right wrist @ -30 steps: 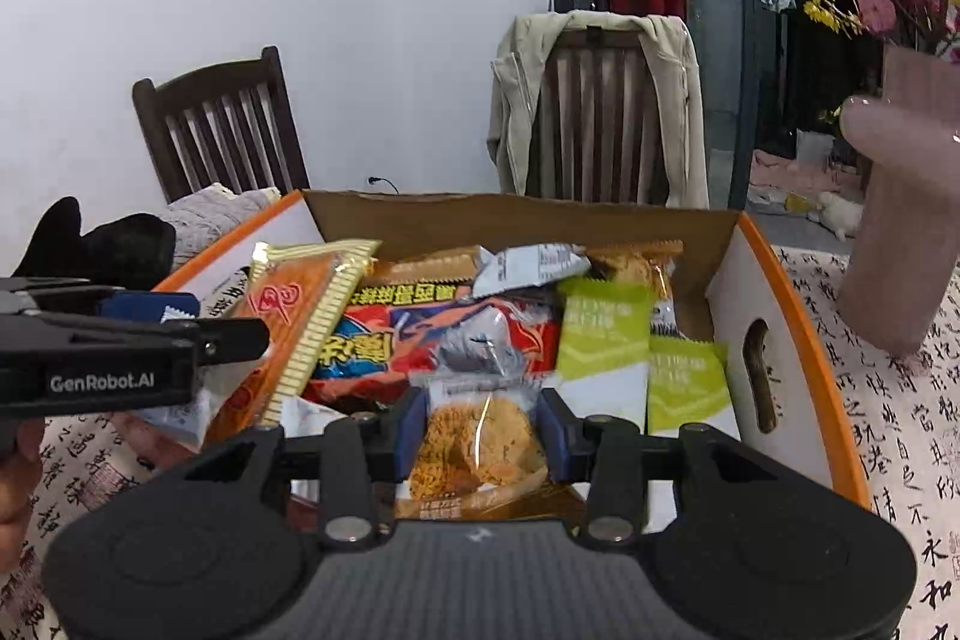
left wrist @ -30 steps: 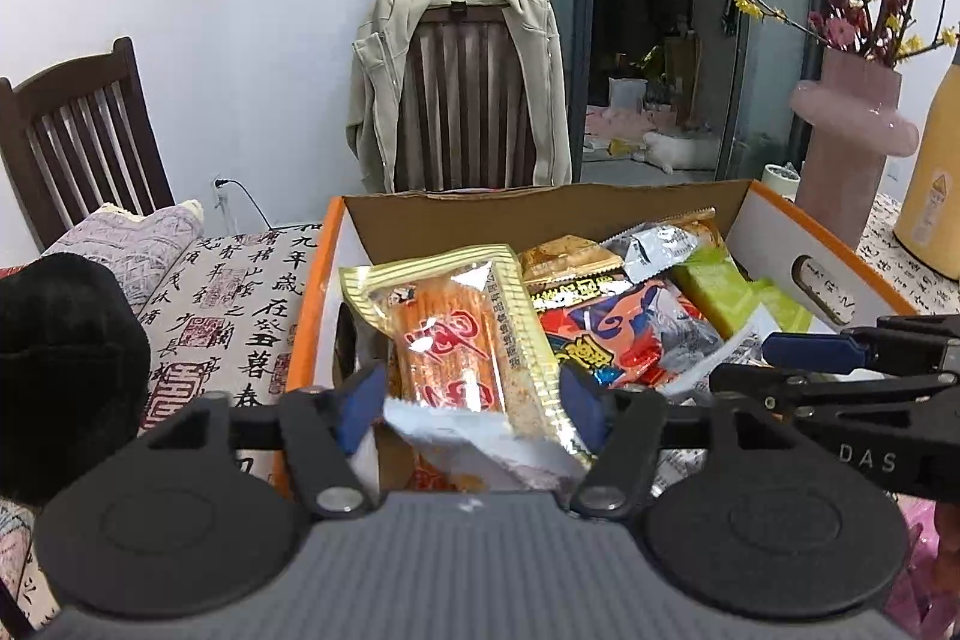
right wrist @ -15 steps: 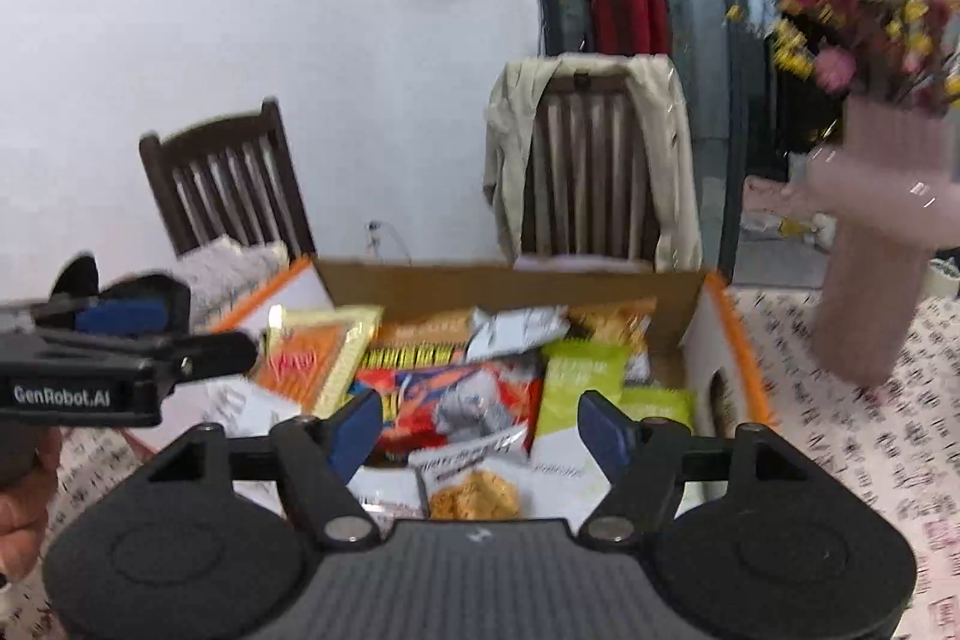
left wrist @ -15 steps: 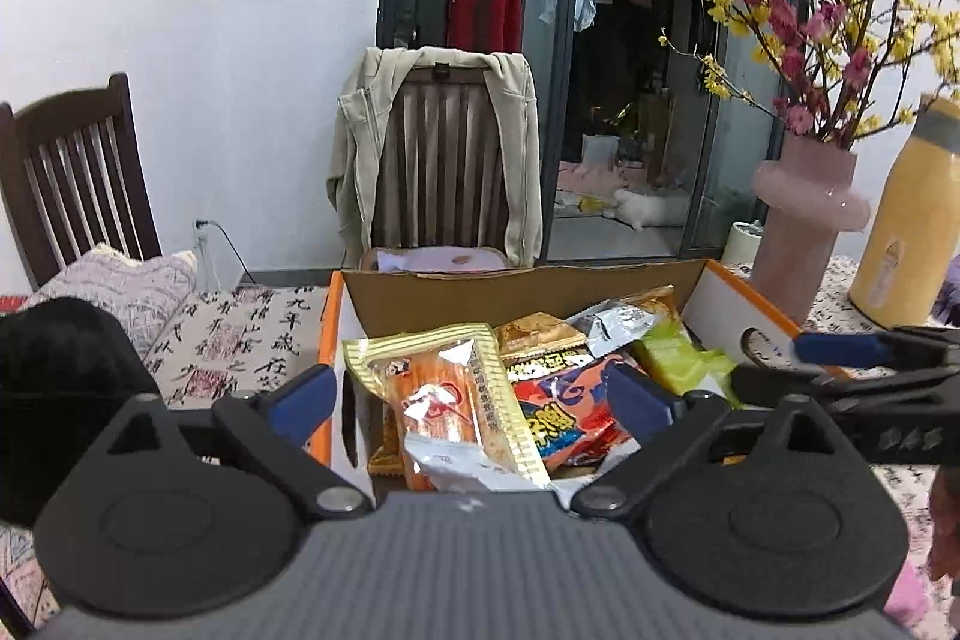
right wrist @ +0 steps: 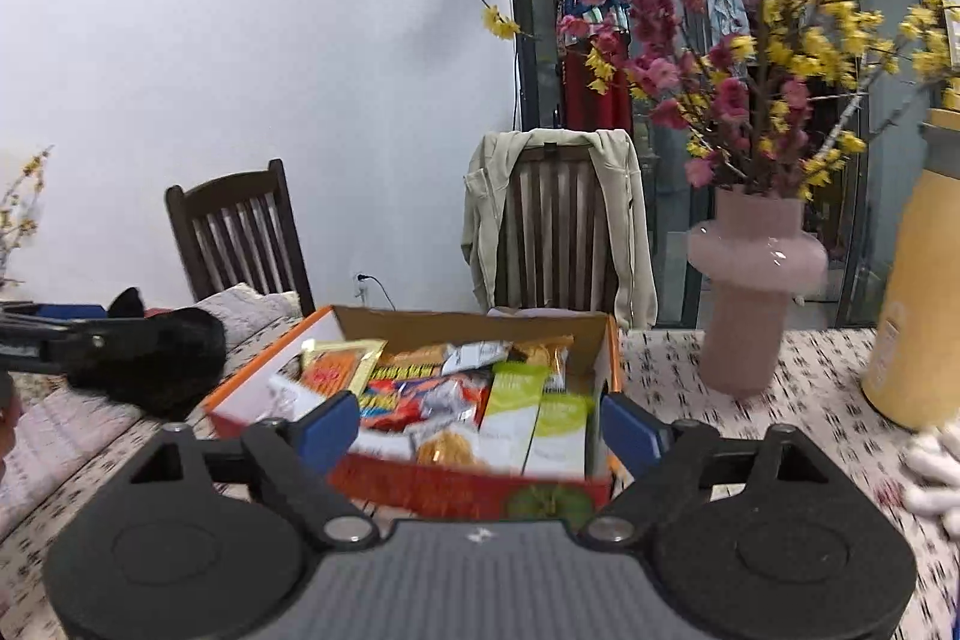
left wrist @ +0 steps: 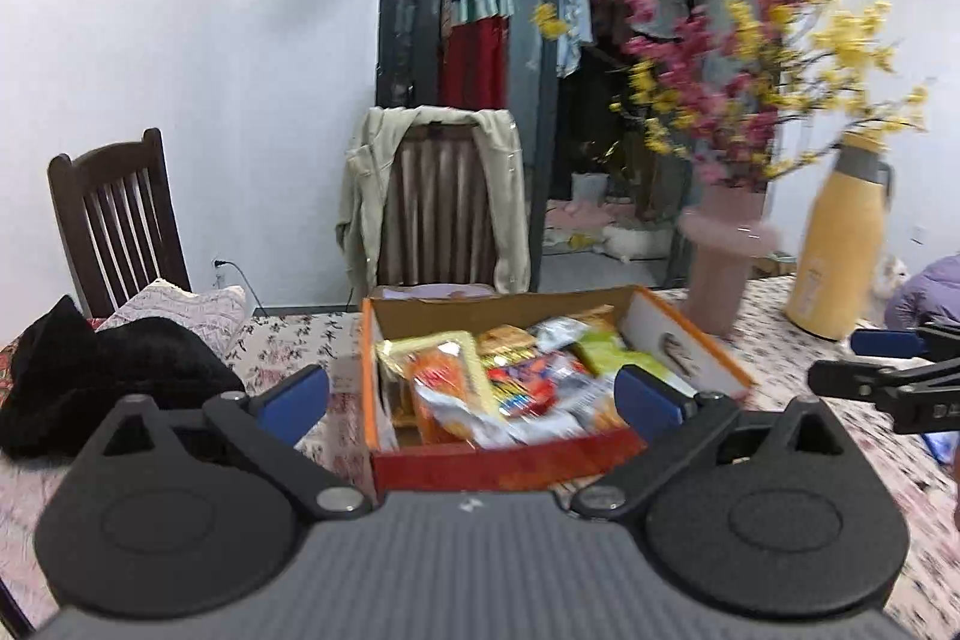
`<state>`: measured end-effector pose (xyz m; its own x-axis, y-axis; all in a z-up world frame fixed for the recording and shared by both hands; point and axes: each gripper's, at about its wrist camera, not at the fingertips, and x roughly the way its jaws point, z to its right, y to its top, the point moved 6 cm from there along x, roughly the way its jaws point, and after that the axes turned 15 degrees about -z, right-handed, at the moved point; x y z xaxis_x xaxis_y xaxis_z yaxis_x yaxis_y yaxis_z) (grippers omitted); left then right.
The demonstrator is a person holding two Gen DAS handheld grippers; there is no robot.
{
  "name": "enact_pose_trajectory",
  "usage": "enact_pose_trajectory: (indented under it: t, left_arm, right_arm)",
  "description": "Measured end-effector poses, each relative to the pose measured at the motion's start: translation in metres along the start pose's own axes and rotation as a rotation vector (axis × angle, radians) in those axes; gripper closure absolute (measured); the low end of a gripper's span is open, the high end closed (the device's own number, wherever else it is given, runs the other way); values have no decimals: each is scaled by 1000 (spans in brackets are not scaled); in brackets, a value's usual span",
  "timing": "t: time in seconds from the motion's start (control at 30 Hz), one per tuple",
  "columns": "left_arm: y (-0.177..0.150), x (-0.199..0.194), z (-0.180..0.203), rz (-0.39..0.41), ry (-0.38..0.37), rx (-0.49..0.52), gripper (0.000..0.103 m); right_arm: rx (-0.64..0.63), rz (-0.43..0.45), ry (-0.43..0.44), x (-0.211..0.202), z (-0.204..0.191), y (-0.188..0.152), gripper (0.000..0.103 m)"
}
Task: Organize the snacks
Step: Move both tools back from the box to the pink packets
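Both tools are hanging above the bench with nothing between their fingers; the left tool (left wrist: 472, 397) is gaping wide, and the right tool (right wrist: 480, 423) is spread just as wide. The snack box (left wrist: 504, 466) is sitting at twelve o'clock from each; packets (right wrist: 456, 394) are lying inside it, and the pink vase (right wrist: 753, 292) is standing at its two o'clock.

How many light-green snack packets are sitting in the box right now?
2. Both green packets lie side by side at the box's right end, against its right wall. More could be buried under other snacks.
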<state>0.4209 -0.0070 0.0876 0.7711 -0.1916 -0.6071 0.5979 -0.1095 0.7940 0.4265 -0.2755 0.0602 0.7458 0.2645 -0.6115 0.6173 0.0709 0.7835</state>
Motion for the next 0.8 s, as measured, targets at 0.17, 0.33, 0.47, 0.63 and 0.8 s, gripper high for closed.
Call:
enact_pose_trajectory:
  t: [0.17,0.33,0.47,0.63,0.8]
  left_arm:
    - [-54,-46,27,2,-24,-34,0]
    - [-112,-70,46,-46,2,-64,0]
    - [-151,-75,50,-133,31,-63,0]
    - [-179,-79,49,-200,59,-72,0]
    - [-179,-90,51,-185,51,-64,0]
  right_arm:
    - [4,-6,9,-43,-11,-50,9]
    - [-11,-65,34,-59,-20,-103,6]
    - [58,-117,58,-71,-21,-142,6]
    - [97,-164,31,-80,-19,-181,6]
    - [116,-168,23,-96,-17,-193,6]
